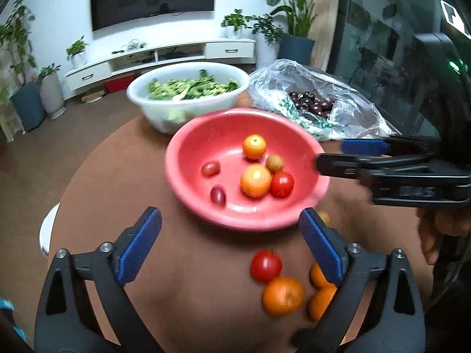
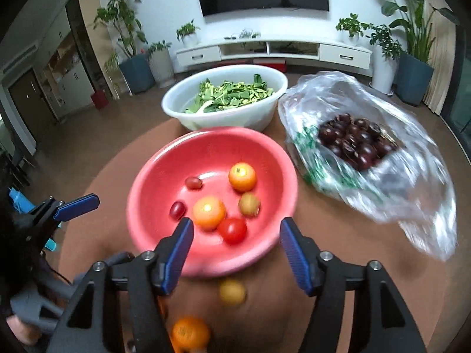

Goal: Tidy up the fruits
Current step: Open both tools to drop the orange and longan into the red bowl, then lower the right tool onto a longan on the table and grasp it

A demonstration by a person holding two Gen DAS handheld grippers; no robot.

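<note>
Both tongs are released and empty, left tongs (image 1: 229, 235) and right tongs (image 2: 235, 253) hanging over the bench (image 1: 117, 206). Loose oranges (image 1: 282, 295) wait nearest, probably next into the red bowl (image 2: 147, 200) just beyond, already holding six fruits.

left claw (image 1: 229, 244): black plastic arms, ribbed blue pads on the fingers (image 1: 141, 244), silver screws at the joints | right claw (image 2: 235, 260): same black frame, blue pads, silver screws; seen from the left camera at 3 o'clock, raised lettering on its black body, too blurred to read | grey handle (image 2: 35, 303) at 8 o'clock in the right view
</note>
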